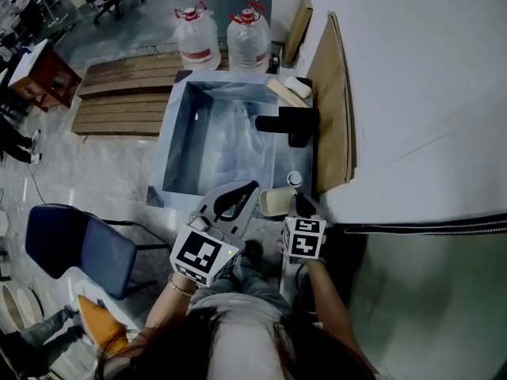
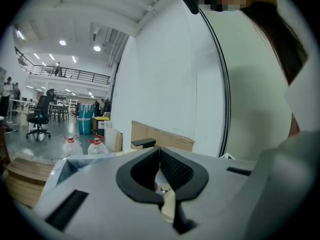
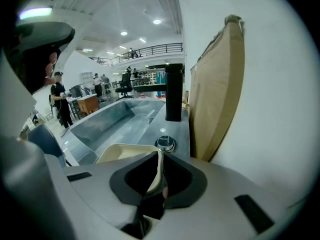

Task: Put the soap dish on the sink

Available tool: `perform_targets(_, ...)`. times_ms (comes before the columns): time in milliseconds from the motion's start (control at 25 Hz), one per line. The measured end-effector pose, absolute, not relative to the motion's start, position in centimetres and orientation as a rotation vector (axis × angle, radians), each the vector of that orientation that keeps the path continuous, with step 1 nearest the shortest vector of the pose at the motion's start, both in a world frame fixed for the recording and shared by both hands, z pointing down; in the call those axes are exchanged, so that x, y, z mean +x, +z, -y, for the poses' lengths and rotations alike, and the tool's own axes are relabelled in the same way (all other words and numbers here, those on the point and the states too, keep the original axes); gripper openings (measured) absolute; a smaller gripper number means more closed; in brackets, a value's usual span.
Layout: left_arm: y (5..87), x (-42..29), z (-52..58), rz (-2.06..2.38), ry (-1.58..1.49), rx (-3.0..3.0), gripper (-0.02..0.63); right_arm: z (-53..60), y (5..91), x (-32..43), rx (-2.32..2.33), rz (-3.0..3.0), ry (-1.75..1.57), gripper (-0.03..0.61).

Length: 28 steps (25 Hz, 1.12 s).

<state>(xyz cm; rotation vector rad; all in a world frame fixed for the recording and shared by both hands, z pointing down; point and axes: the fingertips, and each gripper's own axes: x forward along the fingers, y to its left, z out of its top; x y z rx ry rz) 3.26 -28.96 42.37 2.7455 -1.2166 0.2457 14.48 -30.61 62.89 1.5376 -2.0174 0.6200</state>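
Note:
The cream soap dish (image 1: 275,201) hangs over the near right corner of the steel sink (image 1: 181,133), and my right gripper (image 1: 298,205) is shut on its right rim. In the right gripper view the dish (image 3: 125,152) spreads left of the jaws, its edge pinched in my right gripper (image 3: 159,159). My left gripper (image 1: 250,188) sits just left of the dish, over the sink's near rim. Its jaws meet in the left gripper view, where the left gripper (image 2: 160,151) holds nothing and a bit of the dish (image 2: 169,204) shows below.
A black faucet (image 1: 291,123) stands on the sink's right ledge, with a round metal knob (image 1: 295,179) nearer me. Cardboard sheets (image 1: 330,109) lean on the white wall. A soap bar (image 1: 298,86), two water jugs (image 1: 198,38) and a blue chair (image 1: 75,248) are around.

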Motion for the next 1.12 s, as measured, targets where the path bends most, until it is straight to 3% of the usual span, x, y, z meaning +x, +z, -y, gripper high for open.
perform_targets(1120, 38.3, 0.0, 22.2, 1.301, 0.154, 2.811, 0.009, 25.3, 49.6, 11.5, 1.75, 2.24, 0.251, 0.026)
